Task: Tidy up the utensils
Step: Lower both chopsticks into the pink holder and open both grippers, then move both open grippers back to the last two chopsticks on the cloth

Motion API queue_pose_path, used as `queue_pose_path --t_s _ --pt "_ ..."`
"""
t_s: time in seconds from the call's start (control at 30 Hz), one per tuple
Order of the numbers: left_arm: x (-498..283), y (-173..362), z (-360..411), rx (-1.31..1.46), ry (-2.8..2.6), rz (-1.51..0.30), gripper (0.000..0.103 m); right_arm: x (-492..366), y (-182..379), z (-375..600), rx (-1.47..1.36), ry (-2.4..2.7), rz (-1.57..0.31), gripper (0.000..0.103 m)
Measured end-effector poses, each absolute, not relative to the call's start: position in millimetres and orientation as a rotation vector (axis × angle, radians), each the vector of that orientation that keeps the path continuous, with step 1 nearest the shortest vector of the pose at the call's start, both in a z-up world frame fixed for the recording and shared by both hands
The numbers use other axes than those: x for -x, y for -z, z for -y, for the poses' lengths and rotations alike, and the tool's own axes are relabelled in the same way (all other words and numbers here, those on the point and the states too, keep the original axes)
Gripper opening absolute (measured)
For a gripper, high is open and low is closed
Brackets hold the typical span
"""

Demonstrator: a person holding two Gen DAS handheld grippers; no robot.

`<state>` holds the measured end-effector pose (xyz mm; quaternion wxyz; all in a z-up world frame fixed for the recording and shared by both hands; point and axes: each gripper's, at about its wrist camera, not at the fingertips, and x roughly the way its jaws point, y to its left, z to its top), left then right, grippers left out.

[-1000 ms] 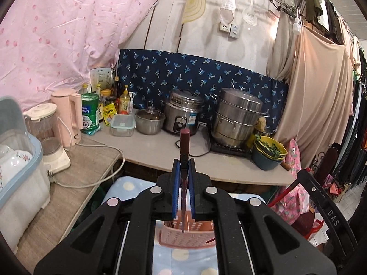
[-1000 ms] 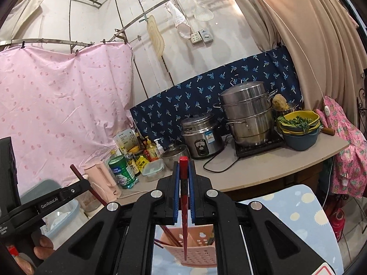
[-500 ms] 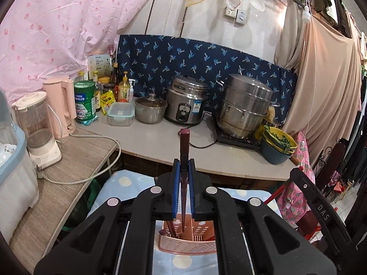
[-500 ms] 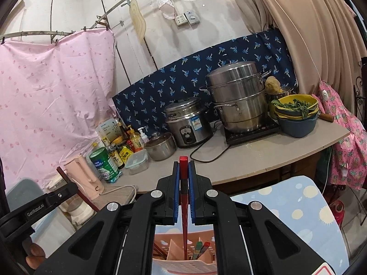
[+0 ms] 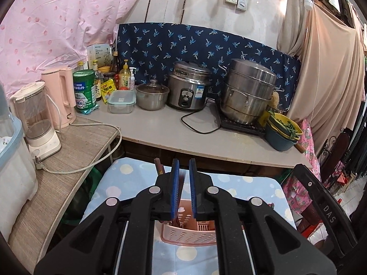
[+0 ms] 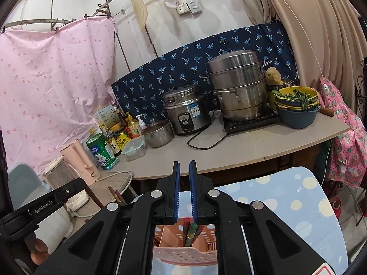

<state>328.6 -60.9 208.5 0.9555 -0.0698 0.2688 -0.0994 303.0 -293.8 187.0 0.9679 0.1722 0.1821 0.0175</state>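
On the far left of the left wrist view stand one white blender (image 5: 39, 123) and one pink kettle (image 5: 60, 96). Next to them on the grey counter (image 5: 160, 128) come one green can (image 5: 84, 91), a bunch of bottles too crowded to count, one clear box (image 5: 121, 100), one small pot (image 5: 152, 97), one rice cooker (image 5: 189, 86) and one big steamer pot (image 5: 248, 91). At the right end sits one stack of bowls (image 5: 282, 133) with green leaves on top.

Low in the middle, the left gripper (image 5: 184, 167) has its two blue pads spread a little, with nothing between them. Just below it one pink basket (image 5: 188, 236) sits on the blue dotted cloth (image 5: 128, 183). Two brown chopsticks (image 5: 159, 168) poke up just left of the pads.

Low in the right wrist view, the right gripper (image 6: 184, 169) is opening, with nothing between its pads. The pink basket is right under it, with coloured sticks (image 6: 191, 231) standing inside; I cannot count them. At the lower left a hand (image 6: 39, 251) holds the other tool.
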Motion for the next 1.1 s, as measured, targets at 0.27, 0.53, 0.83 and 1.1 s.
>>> queue_pose_path --t_s 0.27,0.53,0.83,1.1 --pt "-317 -207 54 0.145 0.199 -0.552 0.009 -288 -189 291 -0.337 -0.052 -0.365 0.010" --pt "-294 -203 54 0.112 0.196 -0.554 0.009 -259 -184 276 -0.296 -0.079 -0.374 0.010" --pt "-258 -176 49 0.077 0.187 -0.608 0.011 -209 -162 254 -0.229 -0.082 -0.397 0.010" --pt "-221 -139 44 0.038 0.167 -0.673 0.011 -164 -135 236 -0.190 -0.093 -0.440 0.010"
